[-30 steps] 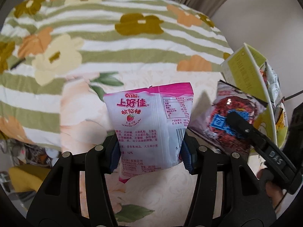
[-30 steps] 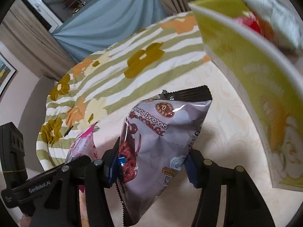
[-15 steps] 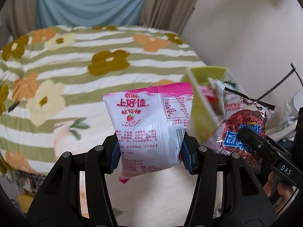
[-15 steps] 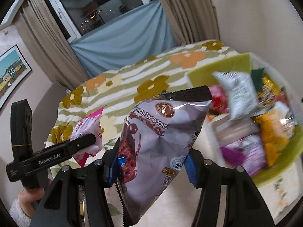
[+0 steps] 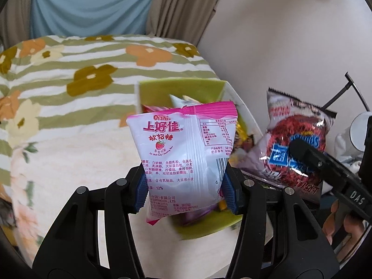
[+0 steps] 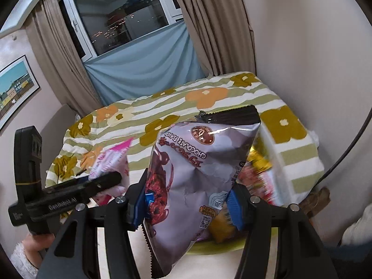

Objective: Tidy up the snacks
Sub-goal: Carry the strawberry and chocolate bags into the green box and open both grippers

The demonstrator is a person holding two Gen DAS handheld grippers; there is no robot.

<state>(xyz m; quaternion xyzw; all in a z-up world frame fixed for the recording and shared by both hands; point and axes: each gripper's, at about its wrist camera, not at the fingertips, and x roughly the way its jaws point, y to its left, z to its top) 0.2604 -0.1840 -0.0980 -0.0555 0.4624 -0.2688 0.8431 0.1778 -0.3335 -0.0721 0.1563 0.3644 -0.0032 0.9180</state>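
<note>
**Two packets held over the snack bin**

Bedroom; flower-striped bedspread (image 5: 97,69), curtained night window (image 6: 121,16) behind. Left gripper (image 5: 184,189): fingers clenched on a pink-and-white Oishi packet (image 5: 186,153), upright, in front of the green bin (image 5: 204,227) of mixed snacks. Right gripper (image 6: 188,205): fingers clamped on a grey chocolate snack bag (image 6: 197,176), just beside the pink one, bin partly hidden behind it.
</note>
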